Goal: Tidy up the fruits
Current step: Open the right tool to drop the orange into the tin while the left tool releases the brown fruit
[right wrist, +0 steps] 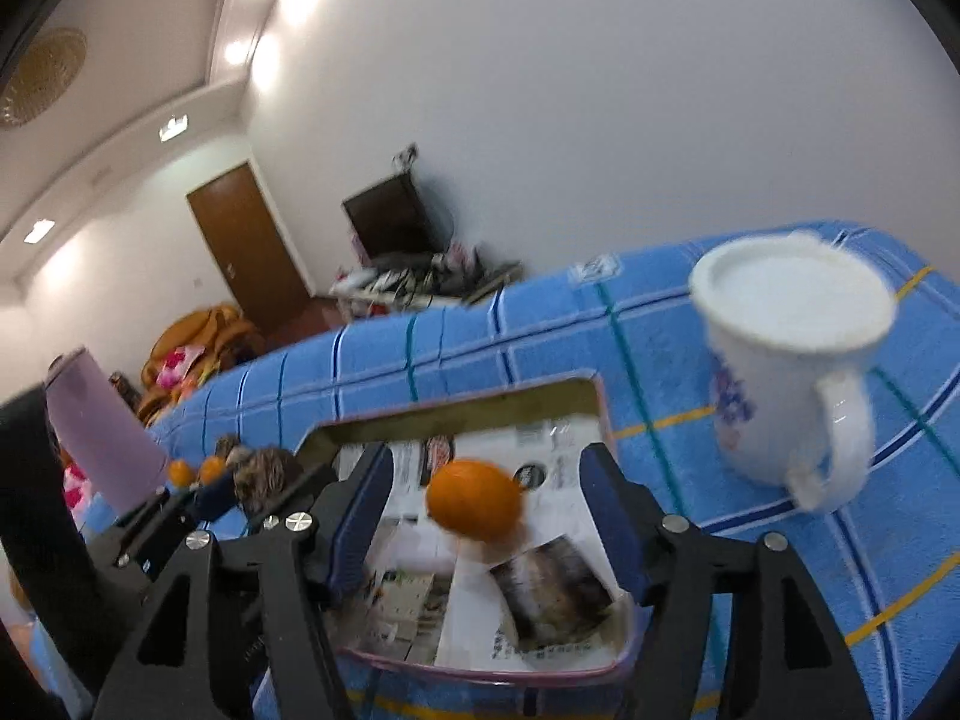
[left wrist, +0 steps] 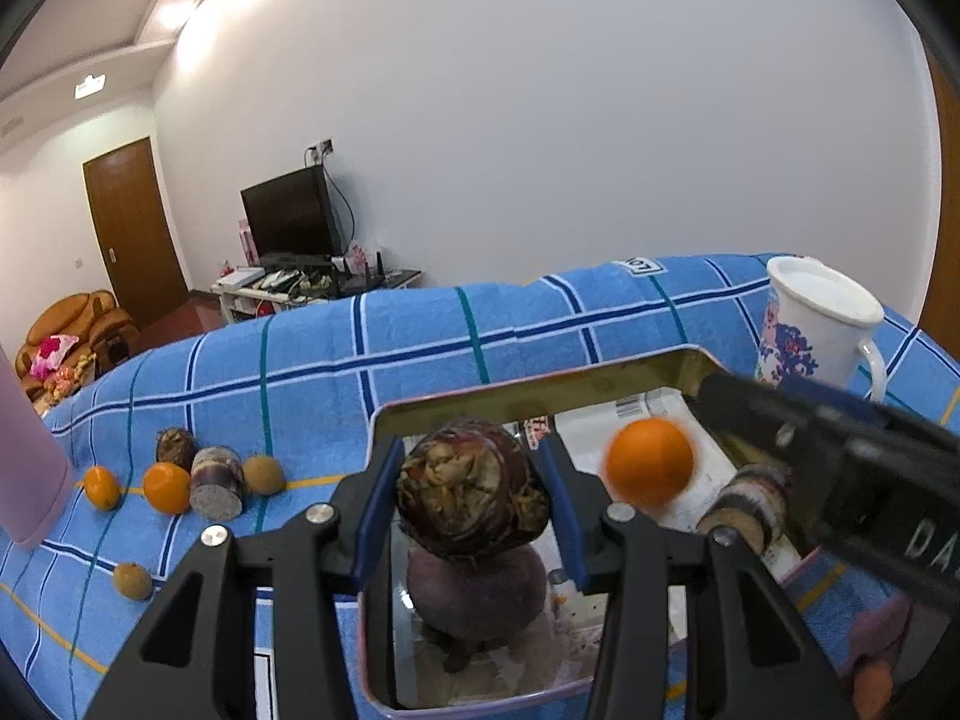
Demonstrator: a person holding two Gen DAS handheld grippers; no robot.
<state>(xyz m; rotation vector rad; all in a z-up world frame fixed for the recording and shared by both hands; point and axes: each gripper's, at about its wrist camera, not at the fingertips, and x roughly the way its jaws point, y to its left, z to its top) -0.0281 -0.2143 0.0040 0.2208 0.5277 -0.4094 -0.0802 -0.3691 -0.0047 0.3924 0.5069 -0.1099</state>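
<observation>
My left gripper (left wrist: 471,501) is shut on a dark purple-brown fruit (left wrist: 474,486), its blue pads pressing both sides, above the near end of an open metal tin (left wrist: 540,387). A blurred orange (left wrist: 651,462) is over the tin's paper-lined middle. In the right wrist view that orange (right wrist: 477,498) sits between the spread fingers of my right gripper (right wrist: 483,519), clear of both pads, above the tin (right wrist: 456,411). A cut sugarcane piece (left wrist: 750,504) lies in the tin's right end, beside the right gripper's black housing (left wrist: 852,468).
On the blue checked cloth left of the tin lie two oranges (left wrist: 168,486), a sugarcane piece (left wrist: 216,483), a dark fruit (left wrist: 175,447) and two small brown fruits (left wrist: 264,474). A pink bottle (left wrist: 24,468) stands far left. A white lidded mug (right wrist: 792,372) stands right of the tin.
</observation>
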